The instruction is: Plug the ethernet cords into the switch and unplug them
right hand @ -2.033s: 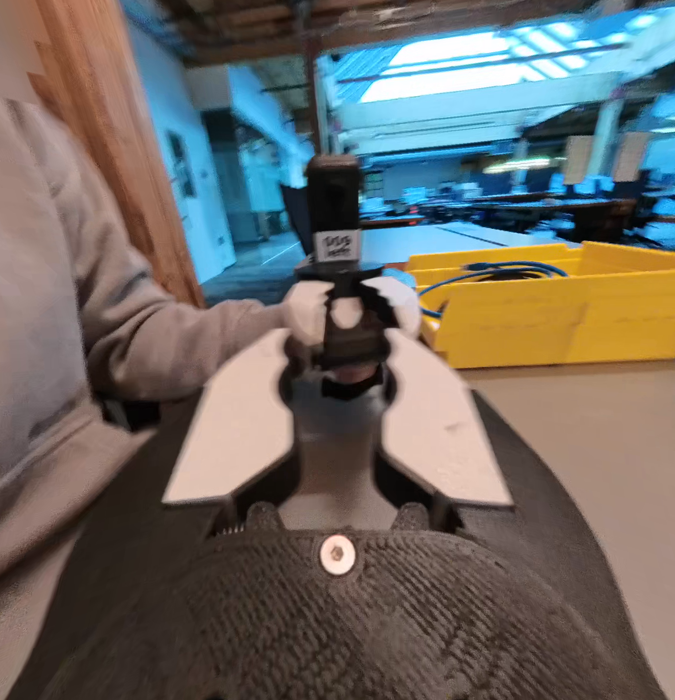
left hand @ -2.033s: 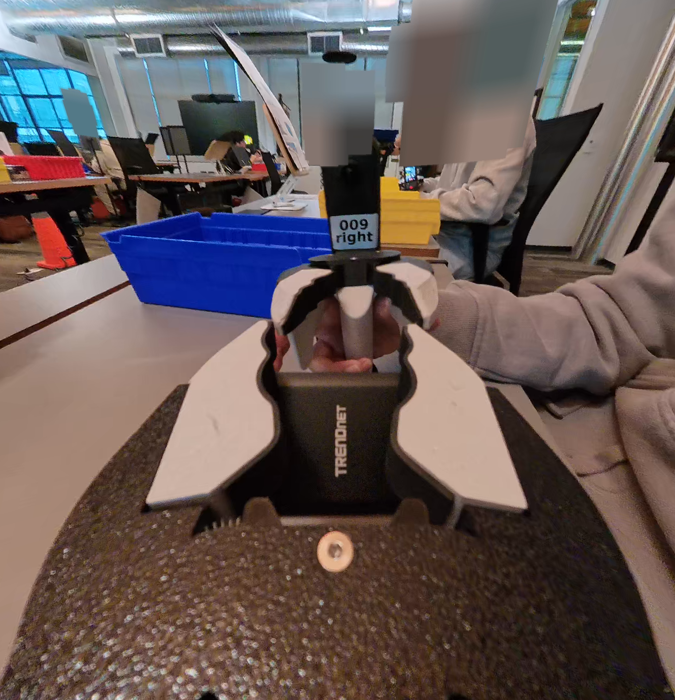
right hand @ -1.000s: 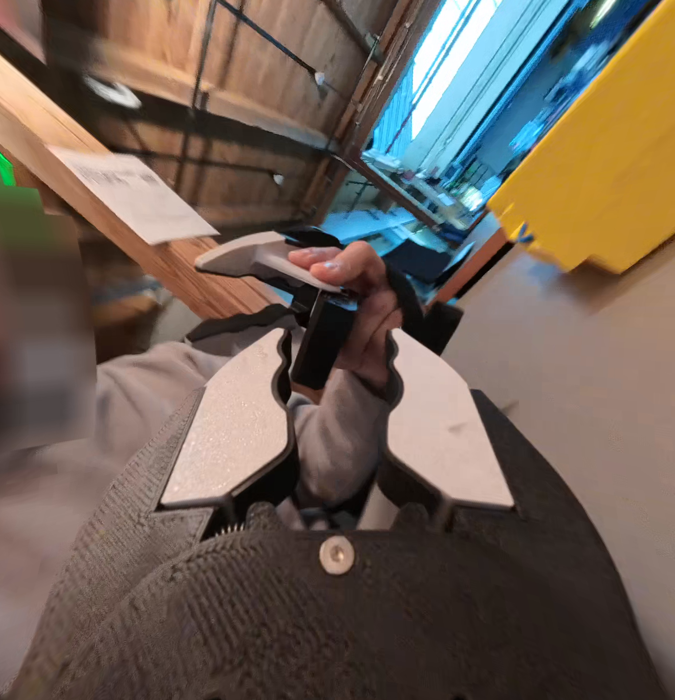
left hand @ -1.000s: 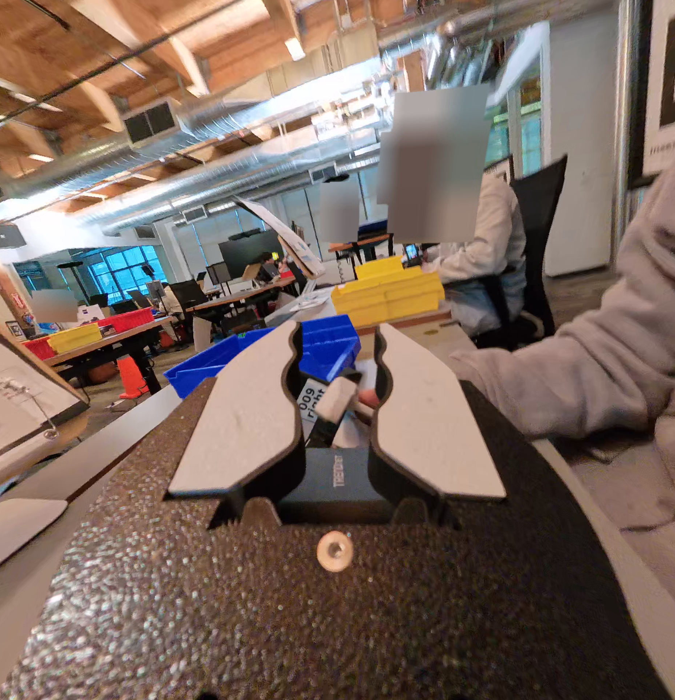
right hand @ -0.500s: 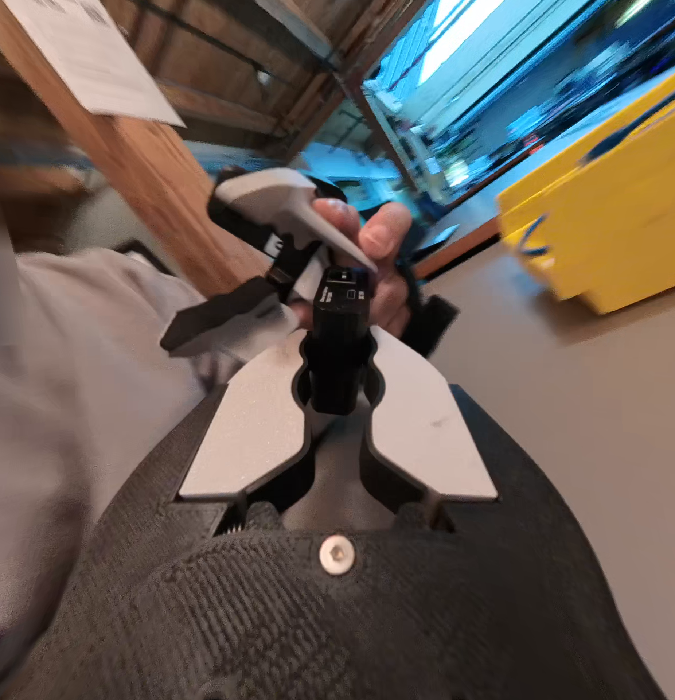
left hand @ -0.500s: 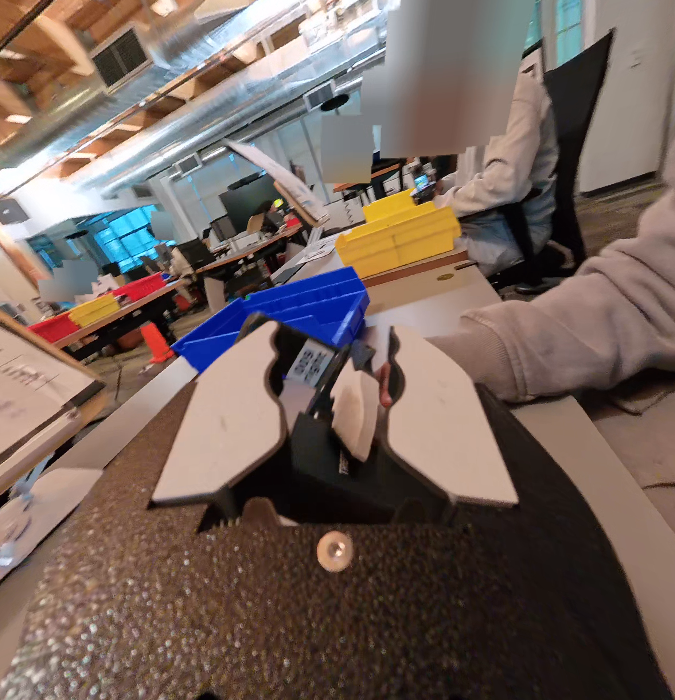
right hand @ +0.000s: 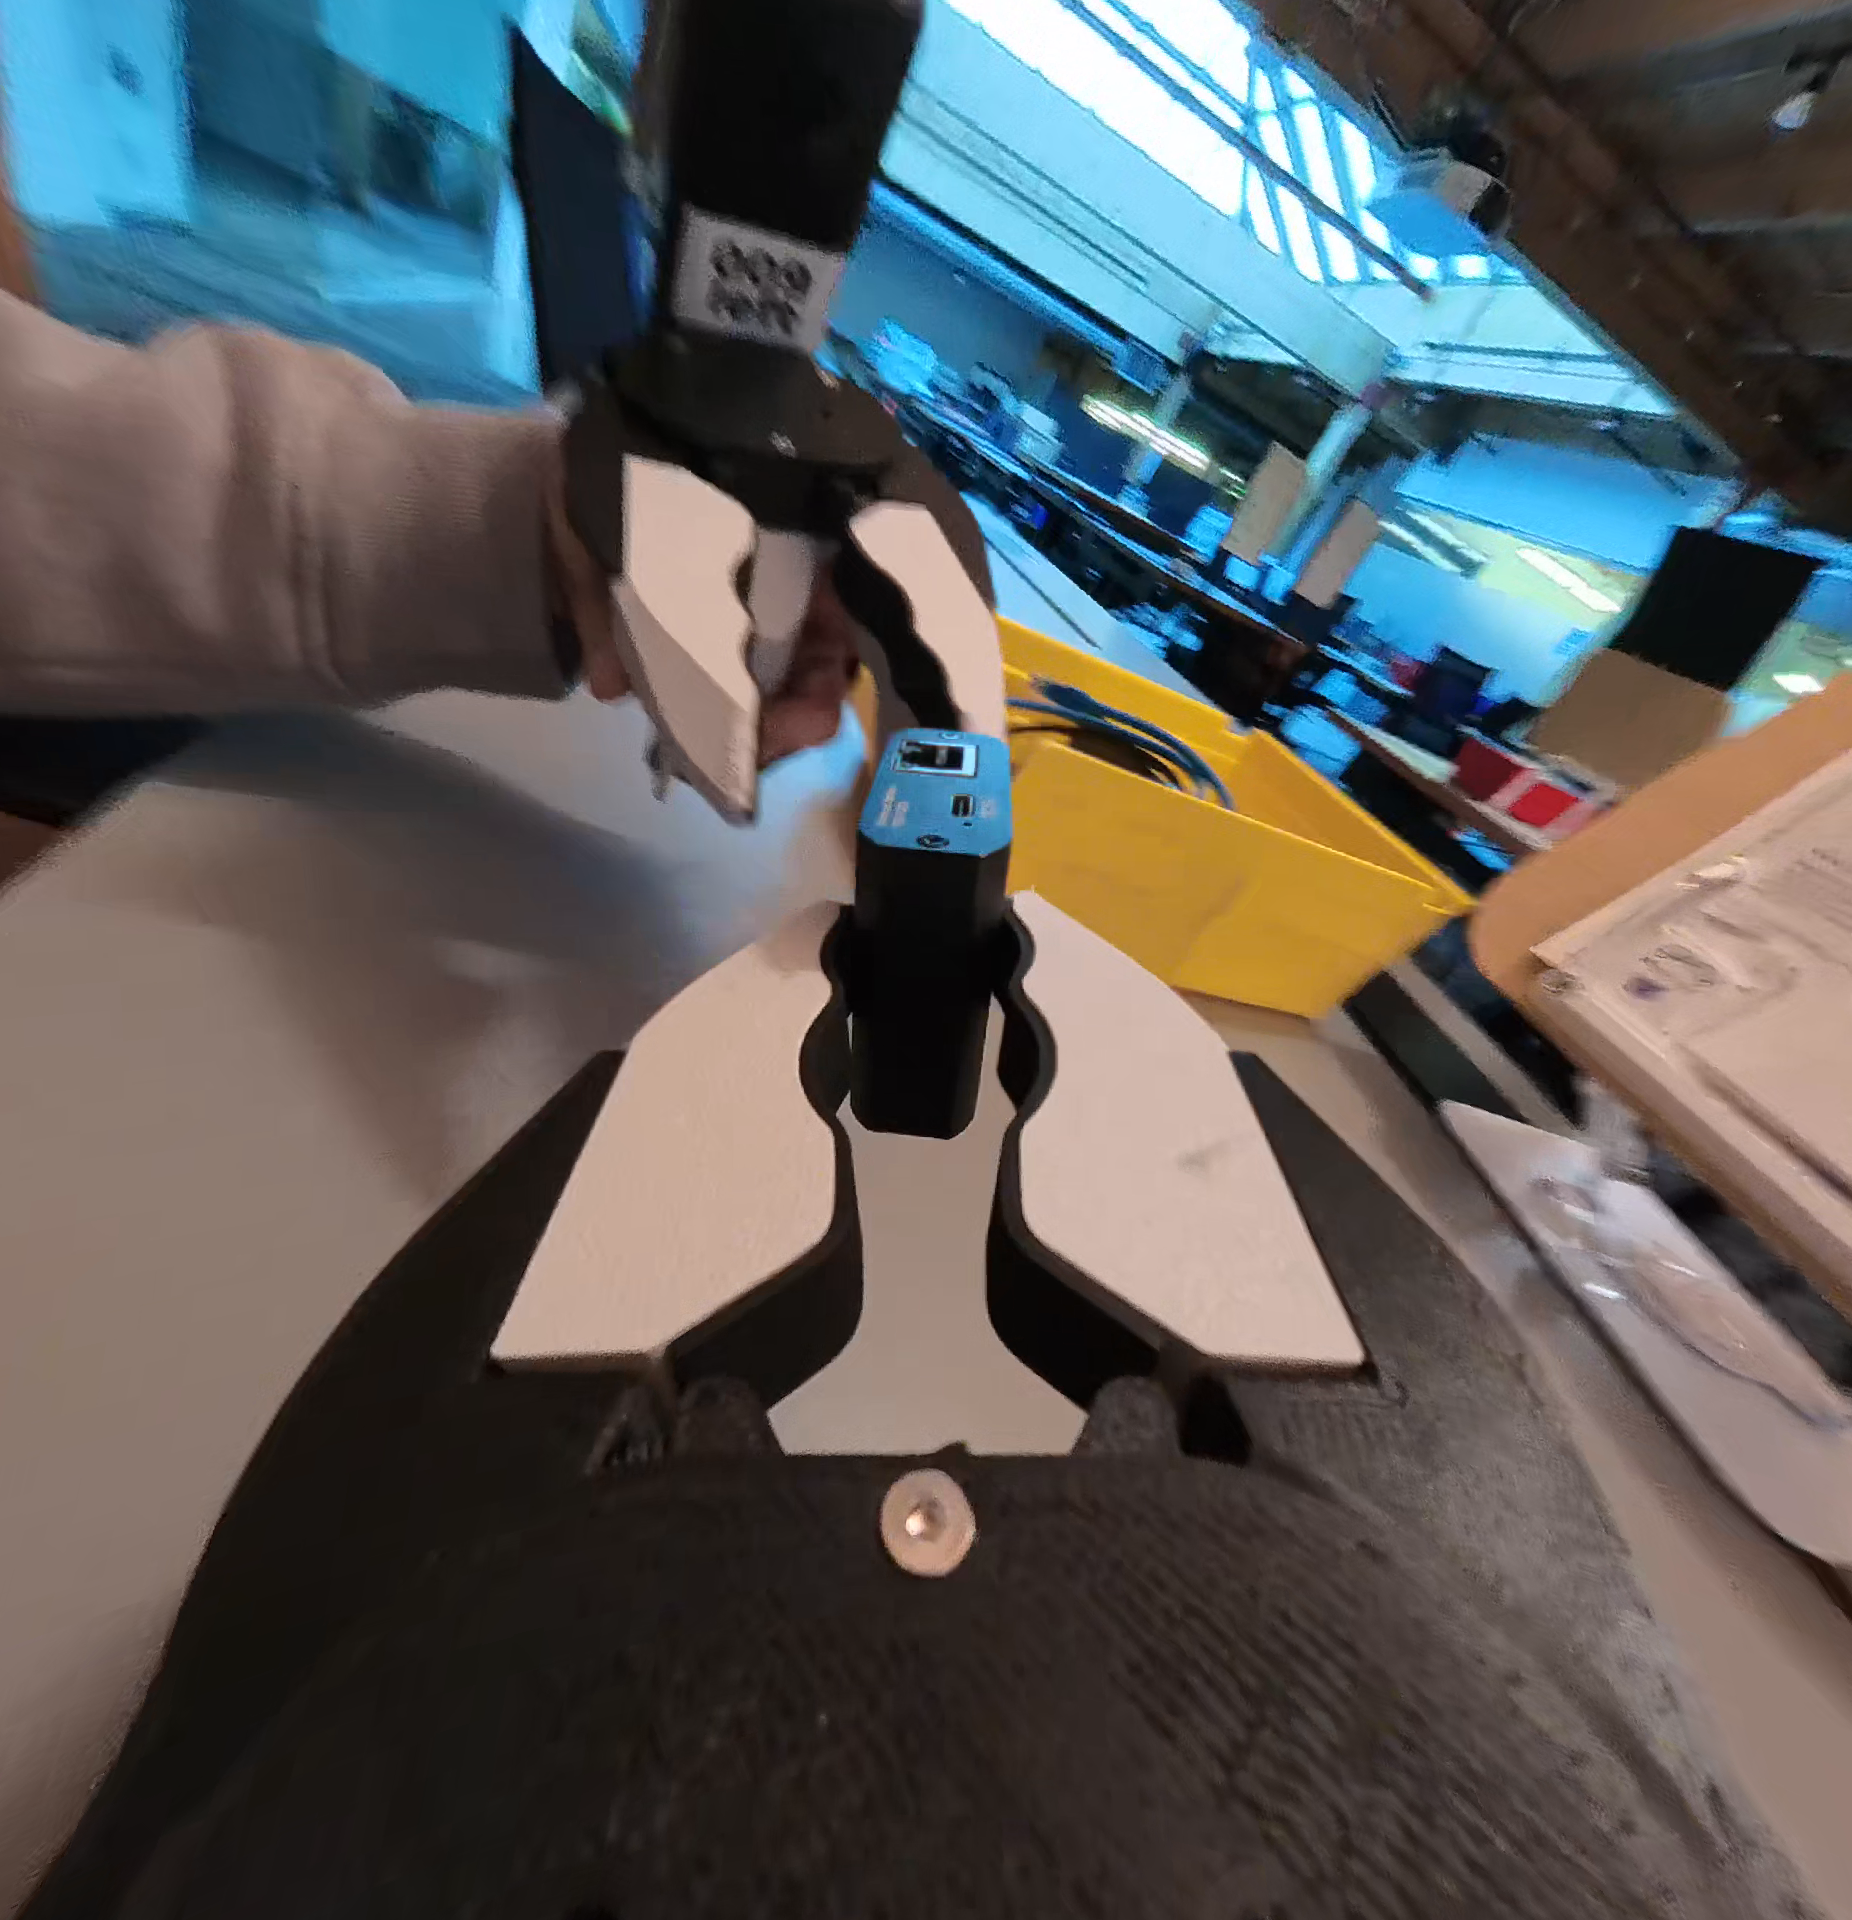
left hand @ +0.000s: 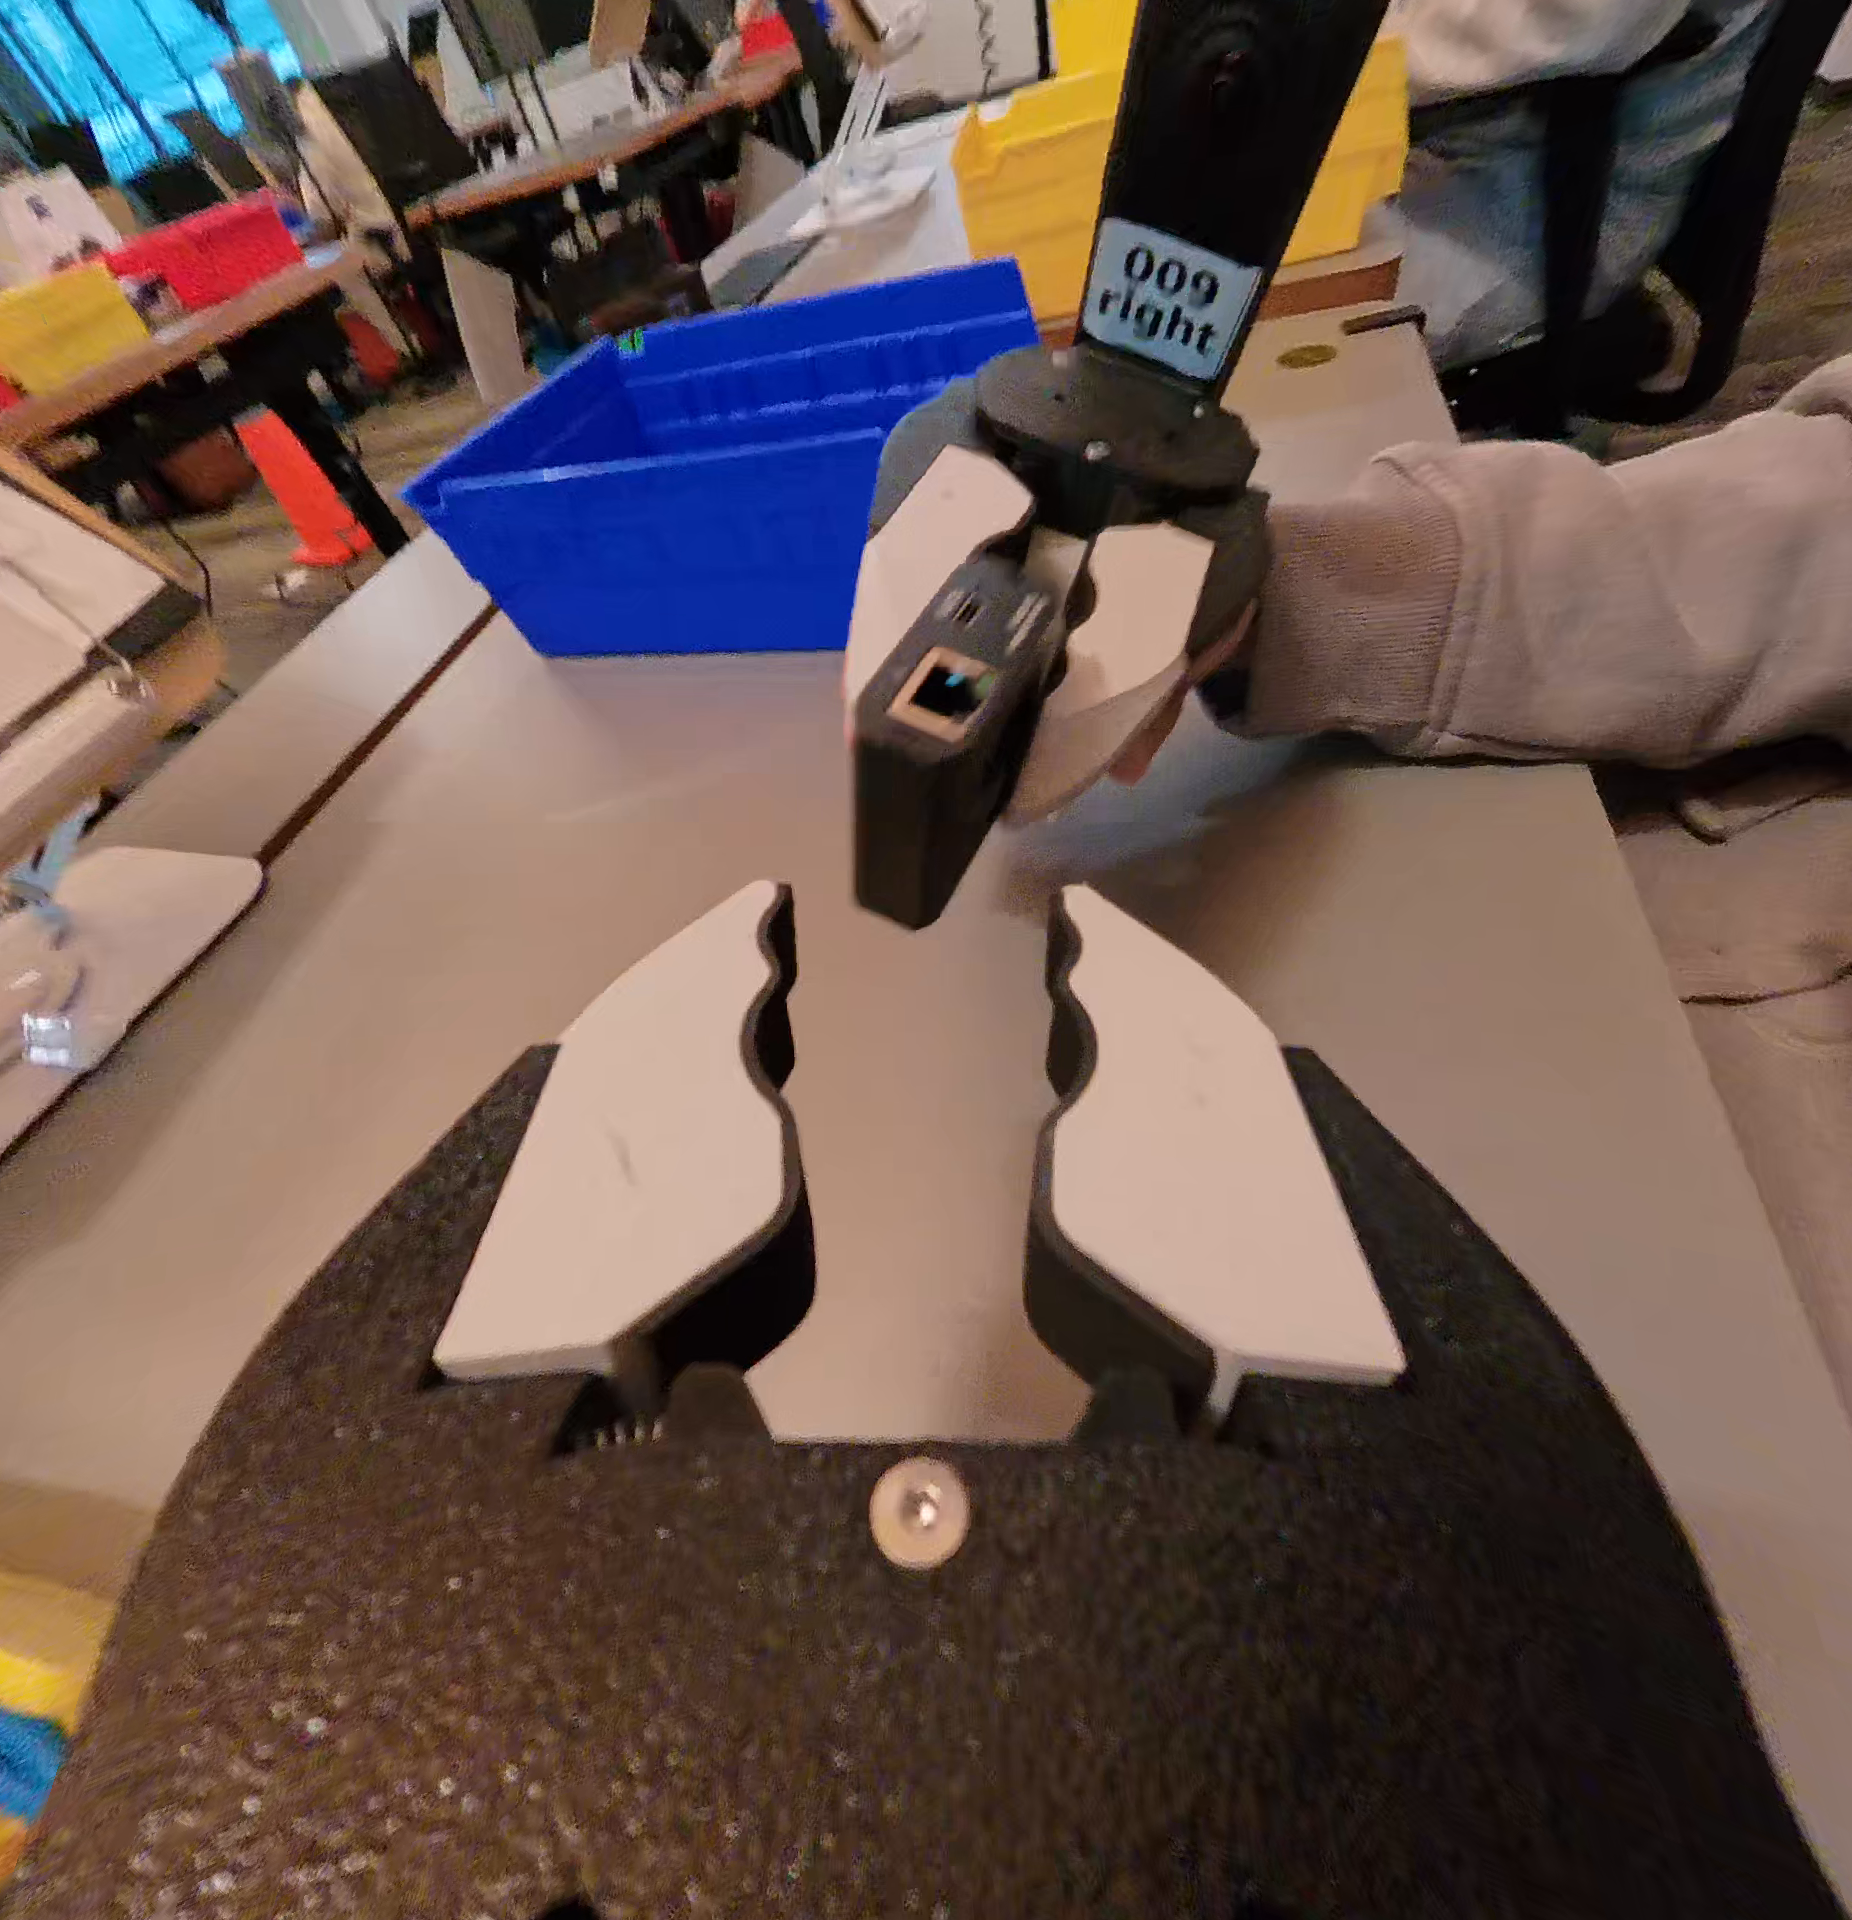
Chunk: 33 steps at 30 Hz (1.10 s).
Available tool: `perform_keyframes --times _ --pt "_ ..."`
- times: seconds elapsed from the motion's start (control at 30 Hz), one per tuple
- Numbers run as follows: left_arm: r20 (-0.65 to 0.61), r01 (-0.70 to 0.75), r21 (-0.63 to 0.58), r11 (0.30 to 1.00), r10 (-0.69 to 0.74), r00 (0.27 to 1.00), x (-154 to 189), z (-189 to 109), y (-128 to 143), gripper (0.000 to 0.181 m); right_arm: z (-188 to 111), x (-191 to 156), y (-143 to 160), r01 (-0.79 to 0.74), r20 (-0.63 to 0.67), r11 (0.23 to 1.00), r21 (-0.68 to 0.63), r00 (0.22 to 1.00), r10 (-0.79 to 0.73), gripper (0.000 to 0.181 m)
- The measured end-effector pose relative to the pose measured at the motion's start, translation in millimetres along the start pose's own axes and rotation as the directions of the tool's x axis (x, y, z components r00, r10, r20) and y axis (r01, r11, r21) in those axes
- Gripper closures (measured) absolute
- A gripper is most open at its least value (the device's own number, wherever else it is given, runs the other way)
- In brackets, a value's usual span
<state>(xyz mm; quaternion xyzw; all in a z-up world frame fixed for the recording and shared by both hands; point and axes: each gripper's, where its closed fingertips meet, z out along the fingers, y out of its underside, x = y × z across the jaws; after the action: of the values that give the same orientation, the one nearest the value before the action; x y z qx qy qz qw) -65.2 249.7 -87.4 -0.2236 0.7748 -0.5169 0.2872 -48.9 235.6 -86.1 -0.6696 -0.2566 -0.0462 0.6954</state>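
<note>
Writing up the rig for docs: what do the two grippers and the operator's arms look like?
Both alike: left gripper and right gripper have flat pale-grey fingers with wavy black inner edges, on a rough black body with one silver screw. Each carries a black post with a small label. Sleeves are light grey sweatshirt fabric.

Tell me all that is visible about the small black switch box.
The switch is a small black box, apparently plastic or metal, with one open ethernet port on its end face and smaller ports on an adjacent face. No cord is plugged in. It sits above the table, clamped between the right gripper fingers, port end toward the open left gripper.
</note>
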Motion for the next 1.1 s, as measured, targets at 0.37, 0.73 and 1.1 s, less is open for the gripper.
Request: perform_keyframes --times 0.37,0.73,1.1 --pt "0.240 0.437 -0.075 0.896 -0.409 0.880 -27 44 7 0.101 5 42 37 0.371 -0.257 0.768 -0.522 0.791 -0.556 0.156" --pt "0.206 0.452 -0.044 0.891 -0.435 0.877 -32 43 19 0.121 11 32 31 0.166 -0.282 0.940 -0.299 0.926 -0.253 0.124" --pt "-0.151 0.287 0.244 0.926 -0.256 0.955 -5 11 -13 0.122 6 -14 15 -0.347 0.161 0.935 -0.078 0.921 0.355 0.099"
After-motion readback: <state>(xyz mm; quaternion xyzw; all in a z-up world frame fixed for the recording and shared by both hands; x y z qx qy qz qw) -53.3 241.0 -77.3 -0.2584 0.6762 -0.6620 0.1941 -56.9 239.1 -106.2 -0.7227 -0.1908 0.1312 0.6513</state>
